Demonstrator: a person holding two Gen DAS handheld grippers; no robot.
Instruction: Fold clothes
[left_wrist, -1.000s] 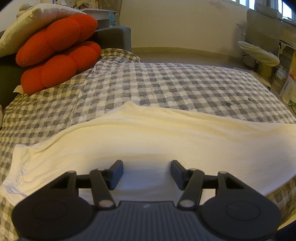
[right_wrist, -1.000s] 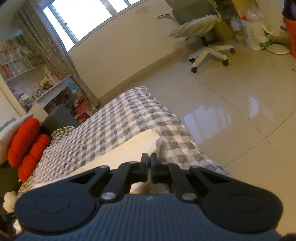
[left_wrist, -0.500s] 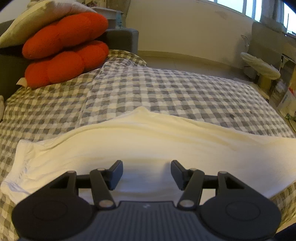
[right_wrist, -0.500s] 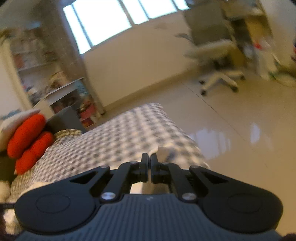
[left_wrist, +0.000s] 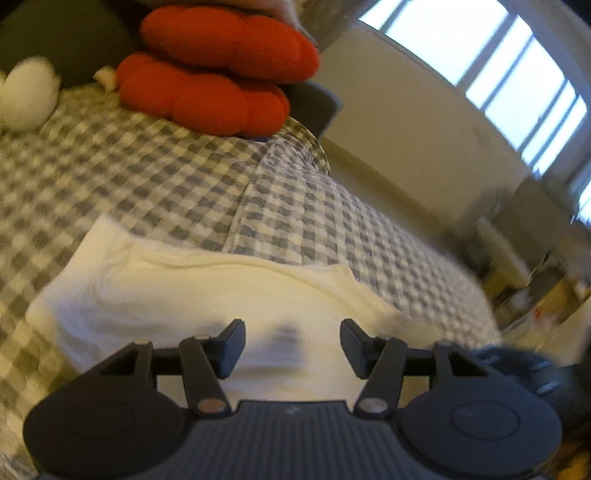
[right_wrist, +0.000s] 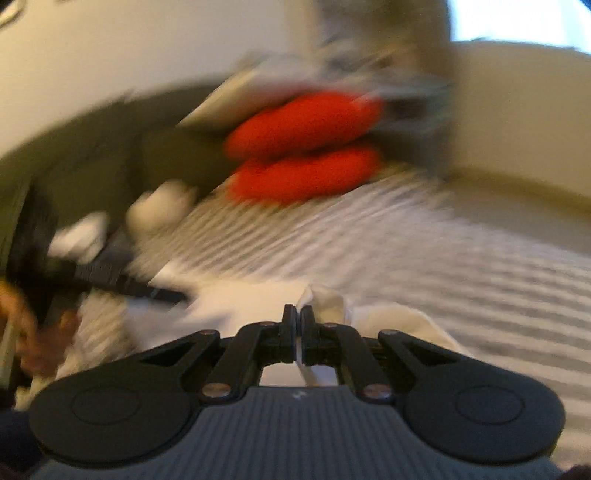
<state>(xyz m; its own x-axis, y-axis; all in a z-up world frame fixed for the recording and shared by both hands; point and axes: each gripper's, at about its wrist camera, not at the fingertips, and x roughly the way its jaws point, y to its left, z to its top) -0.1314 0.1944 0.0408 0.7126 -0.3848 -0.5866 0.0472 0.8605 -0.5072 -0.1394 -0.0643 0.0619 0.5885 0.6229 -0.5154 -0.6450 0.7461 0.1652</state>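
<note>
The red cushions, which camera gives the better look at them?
The left wrist view: the red cushions are fairly sharp, stacked at the head of the checked bedspread. The right wrist view shows them only as a motion-blurred red smear.

A cream-white garment (left_wrist: 207, 295) lies spread on the grey-checked bedcover (left_wrist: 332, 221), rumpled along its far edge, one corner bunched and lifted off the bed.
</note>
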